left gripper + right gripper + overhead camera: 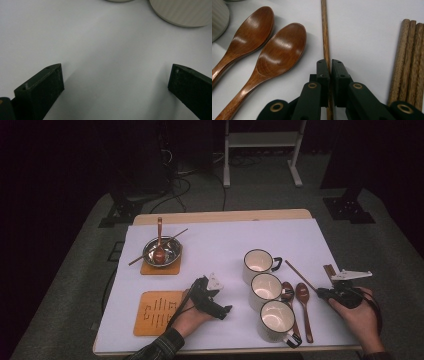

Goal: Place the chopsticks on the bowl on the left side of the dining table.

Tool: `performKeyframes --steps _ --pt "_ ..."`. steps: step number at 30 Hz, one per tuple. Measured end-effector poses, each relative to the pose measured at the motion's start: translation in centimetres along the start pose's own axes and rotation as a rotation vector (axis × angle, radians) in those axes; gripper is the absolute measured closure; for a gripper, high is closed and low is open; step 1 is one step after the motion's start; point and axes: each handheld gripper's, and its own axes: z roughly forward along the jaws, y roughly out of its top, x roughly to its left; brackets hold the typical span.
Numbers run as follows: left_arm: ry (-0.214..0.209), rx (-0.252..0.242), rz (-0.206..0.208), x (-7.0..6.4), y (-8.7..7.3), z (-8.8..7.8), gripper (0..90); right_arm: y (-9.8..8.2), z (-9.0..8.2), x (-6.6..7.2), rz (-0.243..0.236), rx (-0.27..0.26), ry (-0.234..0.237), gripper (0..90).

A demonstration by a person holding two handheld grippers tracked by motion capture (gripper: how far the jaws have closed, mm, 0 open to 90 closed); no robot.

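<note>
Now my right gripper point(329, 68) pinches the chopstick point(325, 32) near the worktop's right edge: light, stiff, slippery, so grip mid-shaft; left gripper point(115, 82) gapes, nothing between.

Brown chopstick point(325, 30); glossy red-brown spoons point(279, 52); cream mugs point(264, 287).

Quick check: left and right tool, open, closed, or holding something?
Left tool: open, nothing between its jaws.
Right tool: closed on a single chopstick.

Left claw point(116, 82) agape, right claw point(329, 68) clamped
</note>
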Motion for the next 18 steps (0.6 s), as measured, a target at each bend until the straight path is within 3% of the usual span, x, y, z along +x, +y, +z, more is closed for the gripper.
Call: performKeyframes --steps 18 --pt "-0.002 0.001 0.003 0.0 0.0 0.0 0.0 1.3 -1.3 -0.6 0.030 -0.075 0.020 84.5"
